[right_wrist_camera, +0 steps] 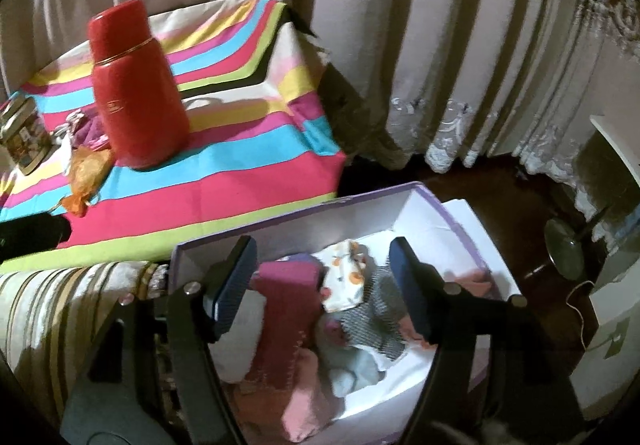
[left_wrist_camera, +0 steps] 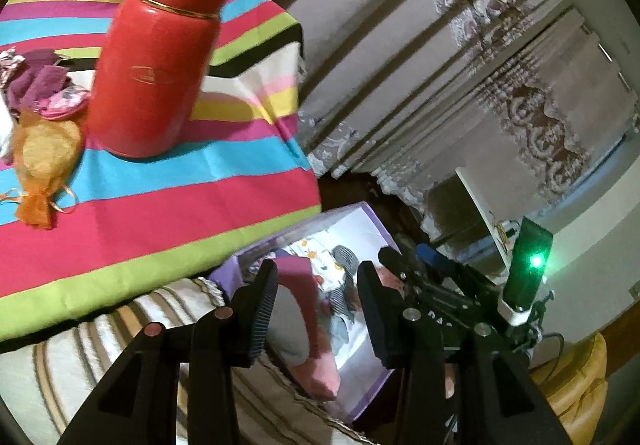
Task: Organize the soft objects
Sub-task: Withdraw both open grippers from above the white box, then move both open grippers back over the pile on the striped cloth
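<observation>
A white box with a purple rim sits low beside the striped table and holds soft cloths: a pink sock, a dotted white cloth, a grey striped cloth and a pale blue one. My right gripper hangs open and empty over the box. My left gripper is open and empty above the same box. On the table lie an orange mesh pouch, purple cloth and a floral piece. The right gripper's body shows in the left wrist view.
A tall red flask stands on the striped tablecloth; it also shows in the right wrist view. A tin box stands at the table's left. A striped cushion lies in front. Curtains hang behind.
</observation>
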`<act>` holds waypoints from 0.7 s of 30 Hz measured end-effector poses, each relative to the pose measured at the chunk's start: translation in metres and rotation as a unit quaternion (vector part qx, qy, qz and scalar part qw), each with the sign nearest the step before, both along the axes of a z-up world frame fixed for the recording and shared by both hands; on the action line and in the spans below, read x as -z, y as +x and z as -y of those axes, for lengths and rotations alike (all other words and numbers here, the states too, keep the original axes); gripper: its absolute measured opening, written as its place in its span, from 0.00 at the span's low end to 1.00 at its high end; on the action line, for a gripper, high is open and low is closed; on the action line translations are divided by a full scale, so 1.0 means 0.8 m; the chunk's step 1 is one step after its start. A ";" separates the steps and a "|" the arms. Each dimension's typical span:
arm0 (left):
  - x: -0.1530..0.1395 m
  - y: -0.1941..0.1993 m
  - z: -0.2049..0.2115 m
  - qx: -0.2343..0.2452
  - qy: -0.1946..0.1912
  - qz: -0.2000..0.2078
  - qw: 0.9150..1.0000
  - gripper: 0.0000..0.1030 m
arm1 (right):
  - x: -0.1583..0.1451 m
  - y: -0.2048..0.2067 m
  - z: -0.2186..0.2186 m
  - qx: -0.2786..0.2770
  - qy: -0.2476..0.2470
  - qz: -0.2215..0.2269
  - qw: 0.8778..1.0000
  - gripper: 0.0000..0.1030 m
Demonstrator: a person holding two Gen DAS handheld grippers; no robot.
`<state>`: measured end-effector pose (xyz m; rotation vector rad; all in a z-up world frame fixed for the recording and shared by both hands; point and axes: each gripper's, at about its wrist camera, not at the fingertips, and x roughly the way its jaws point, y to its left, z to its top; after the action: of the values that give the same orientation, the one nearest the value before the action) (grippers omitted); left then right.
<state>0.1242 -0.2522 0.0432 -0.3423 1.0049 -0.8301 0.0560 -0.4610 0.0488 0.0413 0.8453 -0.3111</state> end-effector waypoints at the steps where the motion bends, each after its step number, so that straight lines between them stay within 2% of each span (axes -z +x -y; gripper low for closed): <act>1: 0.000 0.002 -0.003 -0.004 0.000 -0.001 1.000 0.42 | 0.000 0.002 -0.005 -0.006 0.002 -0.001 1.000 0.70; 12: -0.005 0.040 -0.080 -0.081 -0.011 -0.005 0.997 0.42 | -0.005 0.027 -0.064 -0.065 0.012 -0.006 0.998 0.71; 21: -0.001 0.072 -0.168 -0.165 -0.017 -0.014 0.986 0.42 | -0.008 0.056 -0.119 -0.126 0.025 -0.011 0.992 0.72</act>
<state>0.1820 -0.1177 0.0443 -0.5354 0.9297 -0.5438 0.1009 -0.3656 0.0550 -0.0218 0.8703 -0.0534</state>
